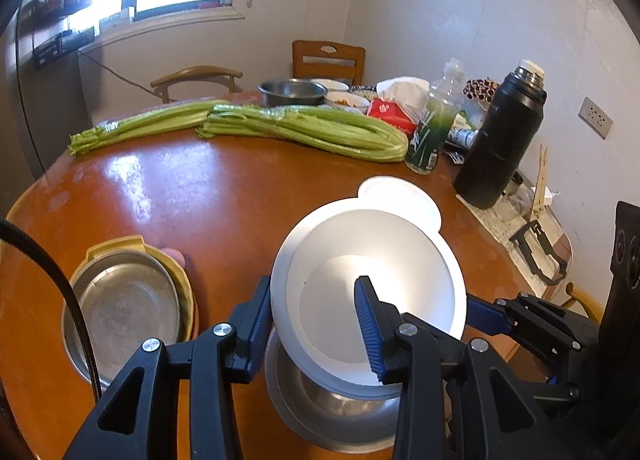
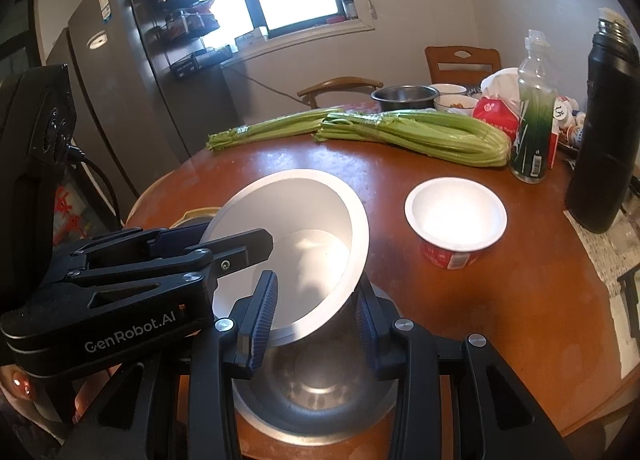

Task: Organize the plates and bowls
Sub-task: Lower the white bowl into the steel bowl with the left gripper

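The steel bowl (image 2: 316, 400) sits nearest on the brown table (image 1: 208, 187), and everything else is placed from it. Directly above it, tilted with its opening toward the cameras, hangs the white bowl (image 1: 368, 292). Both grippers grip this bowl's rim. The left gripper (image 1: 316, 324) has its fingers (image 1: 370, 324) narrowed on the rim, one ribbed blue pad inside the bowl and the other against the outer wall. The right gripper (image 2: 316, 312) also has its fingers (image 2: 264, 312) narrowed on the lower rim, one pad inside and the other against the outside, just above the steel bowl's mouth. Whether the white bowl's lower edge touches the steel bowl cannot be told.

To the left of the steel bowl, near it, a flat metal plate (image 1: 124, 308) lies on a yellow dish (image 1: 176, 260); a fingertip (image 1: 174, 256) shows at that dish's far edge.

Beyond the steel bowl and to its right stands a paper cup (image 2: 456, 219), white inside with a red printed wall, upright and apart from the white bowl.

Farther back, two bunches of celery (image 1: 304, 129) lie across the table. Right of them stand a green-labelled bottle (image 1: 430, 135) and a tall black flask (image 1: 500, 139). Behind the celery are a metal pot (image 1: 292, 91), small bowls (image 1: 348, 101) and a red tissue pack (image 1: 394, 111). Two wooden chairs (image 1: 328, 59) stand past the table's far edge.
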The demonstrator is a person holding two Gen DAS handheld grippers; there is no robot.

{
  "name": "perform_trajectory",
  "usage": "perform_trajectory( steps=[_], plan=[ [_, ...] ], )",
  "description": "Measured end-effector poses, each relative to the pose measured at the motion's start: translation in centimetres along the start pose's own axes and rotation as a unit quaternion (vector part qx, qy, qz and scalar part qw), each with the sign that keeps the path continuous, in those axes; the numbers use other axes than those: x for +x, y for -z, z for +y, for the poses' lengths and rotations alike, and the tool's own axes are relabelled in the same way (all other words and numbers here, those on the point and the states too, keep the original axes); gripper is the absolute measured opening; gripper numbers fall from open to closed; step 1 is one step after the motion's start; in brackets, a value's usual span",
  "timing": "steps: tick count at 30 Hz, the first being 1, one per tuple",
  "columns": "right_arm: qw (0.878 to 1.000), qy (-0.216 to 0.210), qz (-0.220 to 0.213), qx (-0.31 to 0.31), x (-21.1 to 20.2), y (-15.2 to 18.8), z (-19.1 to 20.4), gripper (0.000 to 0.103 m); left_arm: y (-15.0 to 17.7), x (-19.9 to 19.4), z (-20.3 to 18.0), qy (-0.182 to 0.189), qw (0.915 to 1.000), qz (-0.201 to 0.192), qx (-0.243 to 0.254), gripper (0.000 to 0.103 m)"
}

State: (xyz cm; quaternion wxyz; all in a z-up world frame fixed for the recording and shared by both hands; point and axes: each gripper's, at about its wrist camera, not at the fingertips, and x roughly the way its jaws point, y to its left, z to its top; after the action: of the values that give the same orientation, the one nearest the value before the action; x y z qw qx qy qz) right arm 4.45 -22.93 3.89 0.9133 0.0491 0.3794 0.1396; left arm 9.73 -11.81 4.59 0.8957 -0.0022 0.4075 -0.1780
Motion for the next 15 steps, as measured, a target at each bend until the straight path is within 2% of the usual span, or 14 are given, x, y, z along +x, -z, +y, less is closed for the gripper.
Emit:
perform_trajectory(
  steps=[15],
  plan=[
    [0.999, -0.001, 0.034, 0.010, 0.5, 2.6, -0.9, 0.041, 2.2, 2.0, -0.6, 0.006, 0.9992, 0.039, 0.003, 0.040]
  ],
)
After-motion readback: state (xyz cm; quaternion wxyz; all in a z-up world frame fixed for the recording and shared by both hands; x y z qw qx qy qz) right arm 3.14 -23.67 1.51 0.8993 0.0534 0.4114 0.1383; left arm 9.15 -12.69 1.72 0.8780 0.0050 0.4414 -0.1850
